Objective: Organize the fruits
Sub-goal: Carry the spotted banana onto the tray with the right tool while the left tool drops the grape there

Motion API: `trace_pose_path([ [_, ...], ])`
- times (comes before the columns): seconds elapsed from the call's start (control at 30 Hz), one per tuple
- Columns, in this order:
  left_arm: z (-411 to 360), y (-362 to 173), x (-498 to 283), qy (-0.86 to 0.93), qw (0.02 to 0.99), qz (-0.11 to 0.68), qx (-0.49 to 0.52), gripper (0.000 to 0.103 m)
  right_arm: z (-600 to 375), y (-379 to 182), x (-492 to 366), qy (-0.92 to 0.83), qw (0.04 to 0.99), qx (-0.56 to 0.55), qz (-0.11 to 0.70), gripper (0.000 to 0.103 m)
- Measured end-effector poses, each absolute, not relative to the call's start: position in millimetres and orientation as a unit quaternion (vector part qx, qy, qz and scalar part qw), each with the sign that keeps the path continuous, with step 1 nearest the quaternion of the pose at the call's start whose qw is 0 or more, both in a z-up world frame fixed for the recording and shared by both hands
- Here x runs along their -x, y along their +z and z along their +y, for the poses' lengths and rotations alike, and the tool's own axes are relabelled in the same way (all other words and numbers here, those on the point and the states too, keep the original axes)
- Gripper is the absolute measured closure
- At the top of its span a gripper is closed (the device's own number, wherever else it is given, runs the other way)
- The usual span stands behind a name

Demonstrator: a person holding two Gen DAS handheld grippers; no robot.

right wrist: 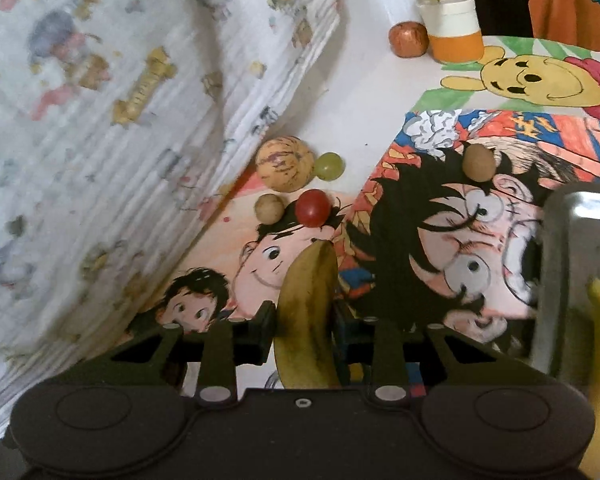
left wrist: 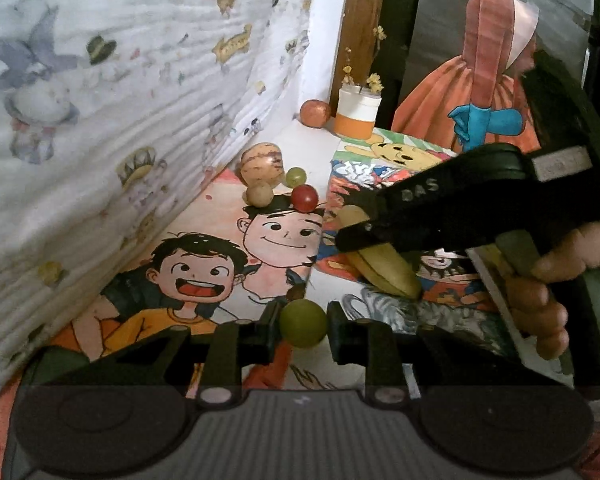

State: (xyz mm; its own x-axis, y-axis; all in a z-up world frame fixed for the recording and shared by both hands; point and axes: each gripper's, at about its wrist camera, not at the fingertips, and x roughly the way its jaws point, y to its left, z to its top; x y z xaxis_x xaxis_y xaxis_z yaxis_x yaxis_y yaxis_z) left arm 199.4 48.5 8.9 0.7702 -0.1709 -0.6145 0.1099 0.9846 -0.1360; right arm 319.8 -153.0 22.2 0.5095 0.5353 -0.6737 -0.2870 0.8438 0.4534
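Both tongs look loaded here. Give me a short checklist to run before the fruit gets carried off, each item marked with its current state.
1. Left tongs closed on the green grape: ok, a pad on each side.
2. Right tongs closed on the banana: ok, gripped across its width.
3. Banana off the table: cannot tell.
4. Metal tray at the right edge within view: ok; its contents mostly hidden.
5. Loose fruit clear of both tongs: ok; red tomato, striped melon and second green grape lie further back.
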Motion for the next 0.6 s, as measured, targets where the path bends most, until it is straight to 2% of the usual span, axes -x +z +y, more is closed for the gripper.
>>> trace_pose_path([
  [0.33, 5, 32, -175, -0.108, 0.943, 0.309, 0.057, 0.076, -236, 66, -258, 0.231, 0.876, -0.165, 0.389, 0.071],
  [0.6, -54, 35, -168, -0.159, 0.938, 0.301, 0.066, 0.076, -313, 75, -231, 0.179, 0.897, -0.164, 0.371, 0.071],
])
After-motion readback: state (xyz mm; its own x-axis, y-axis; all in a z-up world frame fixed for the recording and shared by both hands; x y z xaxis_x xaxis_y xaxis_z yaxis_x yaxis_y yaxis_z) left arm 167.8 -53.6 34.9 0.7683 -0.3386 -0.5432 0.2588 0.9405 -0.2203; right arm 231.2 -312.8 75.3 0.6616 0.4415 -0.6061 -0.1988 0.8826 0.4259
